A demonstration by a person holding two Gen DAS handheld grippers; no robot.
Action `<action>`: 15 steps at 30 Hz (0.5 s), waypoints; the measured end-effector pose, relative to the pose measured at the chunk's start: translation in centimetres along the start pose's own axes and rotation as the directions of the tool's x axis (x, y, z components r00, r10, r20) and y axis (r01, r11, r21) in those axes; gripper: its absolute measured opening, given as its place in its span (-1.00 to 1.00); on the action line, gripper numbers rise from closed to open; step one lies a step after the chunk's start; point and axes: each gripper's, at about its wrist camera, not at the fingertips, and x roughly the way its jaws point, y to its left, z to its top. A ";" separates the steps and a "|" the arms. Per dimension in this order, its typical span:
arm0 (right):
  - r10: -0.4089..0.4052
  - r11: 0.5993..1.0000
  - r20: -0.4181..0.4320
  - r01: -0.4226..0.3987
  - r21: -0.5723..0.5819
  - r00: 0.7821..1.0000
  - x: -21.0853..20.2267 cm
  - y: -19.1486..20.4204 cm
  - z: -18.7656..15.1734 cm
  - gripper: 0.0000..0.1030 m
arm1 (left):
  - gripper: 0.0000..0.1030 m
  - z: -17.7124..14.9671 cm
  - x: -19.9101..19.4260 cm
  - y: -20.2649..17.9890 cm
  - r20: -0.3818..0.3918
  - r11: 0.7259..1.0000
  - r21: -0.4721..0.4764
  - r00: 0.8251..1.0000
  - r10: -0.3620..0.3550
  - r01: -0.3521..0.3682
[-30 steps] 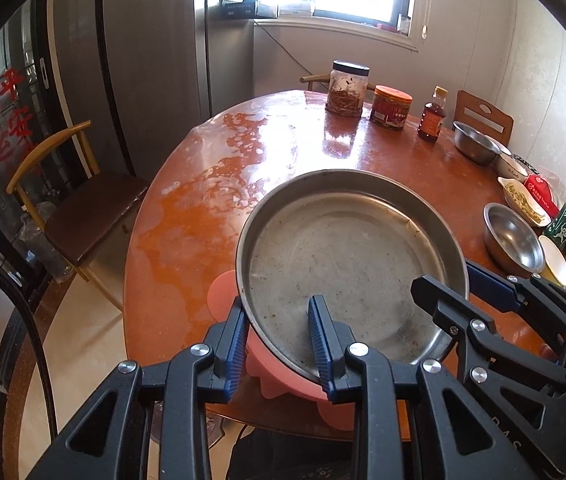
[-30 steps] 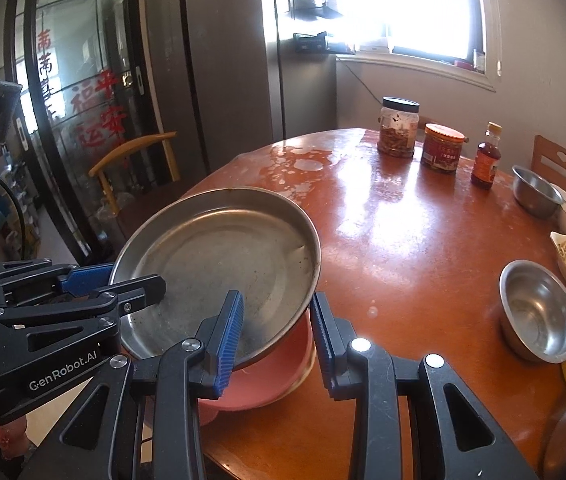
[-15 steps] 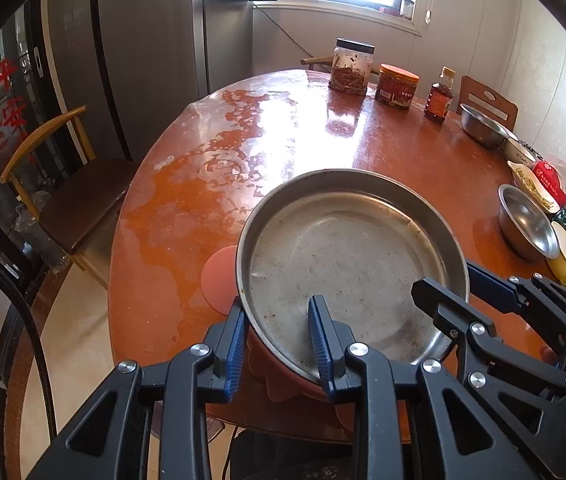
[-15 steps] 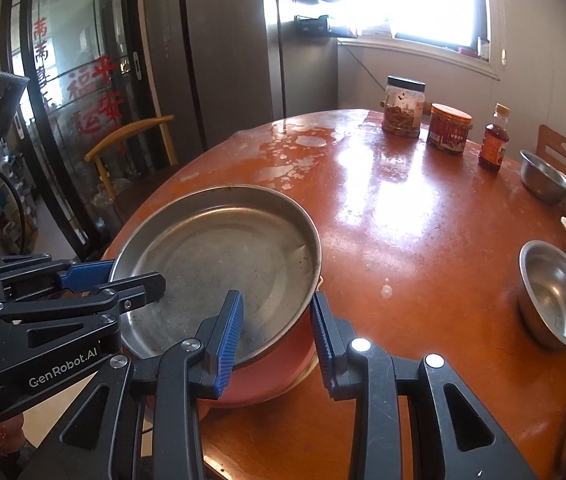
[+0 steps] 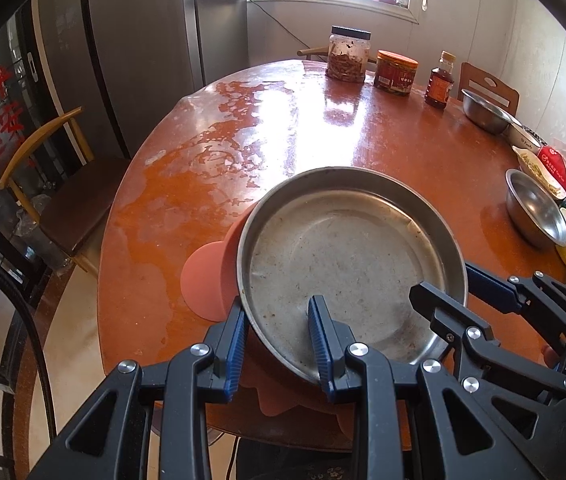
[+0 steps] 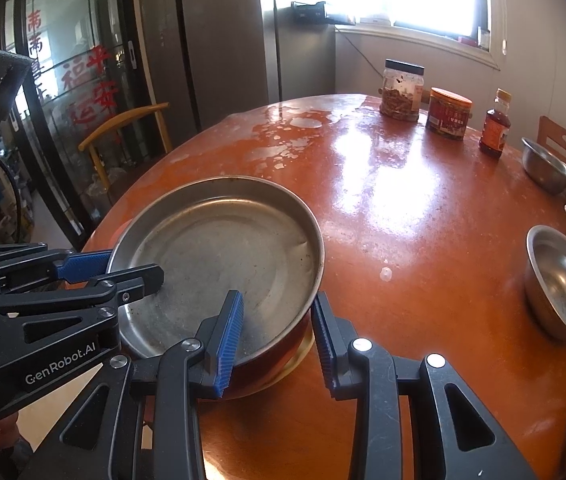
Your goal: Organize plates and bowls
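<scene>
Now two grippers are holding one big round silver metal pan by its near rim, one on each side. The left gripper is pinching the rim with one blue pad outside the pan and one inside. The right gripper is straddling the other side of the rim, again with one pad inside and one outside. Its jaws are a little wider, and the outer pad seems to be standing just off the pan wall, so I cannot tell if it is really pressing.

The pan is sitting on top of a pink plastic bowl at the near edge of the round shiny orange-brown wooden table. The pink bowl is peeking out at the pan's left side and under it. In the right view a thin yellowish rim is showing below the stack, but I cannot tell what it is.

Over on the right side of the table a small shiny steel bowl is waiting, and another steel bowl is sitting farther back near the jars.

I think the step in hand is stacking: the pan is being set down onto the pink bowl. It looks nearly settled. Next, both grippers need to let go gently and pull back without tipping the pan. Then they can go and fetch the steel bowls.
</scene>
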 end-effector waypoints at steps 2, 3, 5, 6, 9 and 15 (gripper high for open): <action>0.003 1.000 0.000 -0.003 0.001 1.000 0.1 0.0 -0.1 -0.27 | -0.40 0.0 0.1 0.0 -0.003 1.000 -0.005 1.000 -0.002 0.002; 0.006 1.000 0.000 -0.006 0.003 1.000 0.1 0.0 -0.1 -0.27 | -0.40 0.0 0.1 0.0 -0.002 1.000 -0.005 1.000 -0.003 0.003; 0.011 1.000 0.000 -0.011 0.006 1.000 0.0 -0.1 -0.1 -0.27 | -0.40 0.0 0.1 0.1 -0.003 1.000 -0.007 1.000 -0.004 0.004; 0.016 1.000 0.001 -0.016 0.010 1.000 0.0 -0.2 -0.1 -0.27 | -0.40 0.0 0.1 0.0 -0.005 1.000 -0.008 1.000 -0.005 0.005; 0.026 1.000 0.001 -0.026 0.016 1.000 -0.1 -0.3 -0.2 -0.26 | -0.40 0.0 0.1 0.1 -0.008 1.000 -0.014 1.000 -0.012 0.012; 0.036 0.999 0.017 -0.037 0.025 0.999 -0.5 -0.9 -0.1 -0.22 | -0.40 0.1 0.2 0.0 -0.005 1.000 -0.010 1.000 -0.004 0.004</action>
